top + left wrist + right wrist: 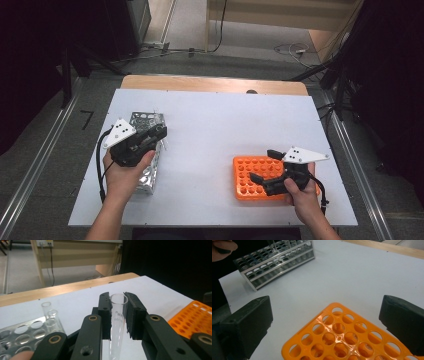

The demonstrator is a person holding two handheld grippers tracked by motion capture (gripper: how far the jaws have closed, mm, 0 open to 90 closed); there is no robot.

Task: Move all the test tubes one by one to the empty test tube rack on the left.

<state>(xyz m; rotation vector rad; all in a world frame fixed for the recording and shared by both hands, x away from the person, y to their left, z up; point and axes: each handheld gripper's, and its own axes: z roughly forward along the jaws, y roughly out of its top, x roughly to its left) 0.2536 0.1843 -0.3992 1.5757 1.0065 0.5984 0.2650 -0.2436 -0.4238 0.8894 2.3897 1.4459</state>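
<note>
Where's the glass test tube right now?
In the left gripper view the test tube stands upright, clamped in the left gripper, above the white table between the metal rack and the orange rack.

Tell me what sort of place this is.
Probably a lab-style workroom set up for recording: a metal test tube rack and an orange tube rack sit on a white table, with cables across the bare floor behind.

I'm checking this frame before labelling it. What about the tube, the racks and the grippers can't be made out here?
- Test tube: its bottom is cut off by the left gripper view's lower edge; its print is too small to read.
- Metal rack: in the high view, the left gripper covers its middle.
- Orange rack: its near rows run off the right gripper view's bottom edge.
</note>
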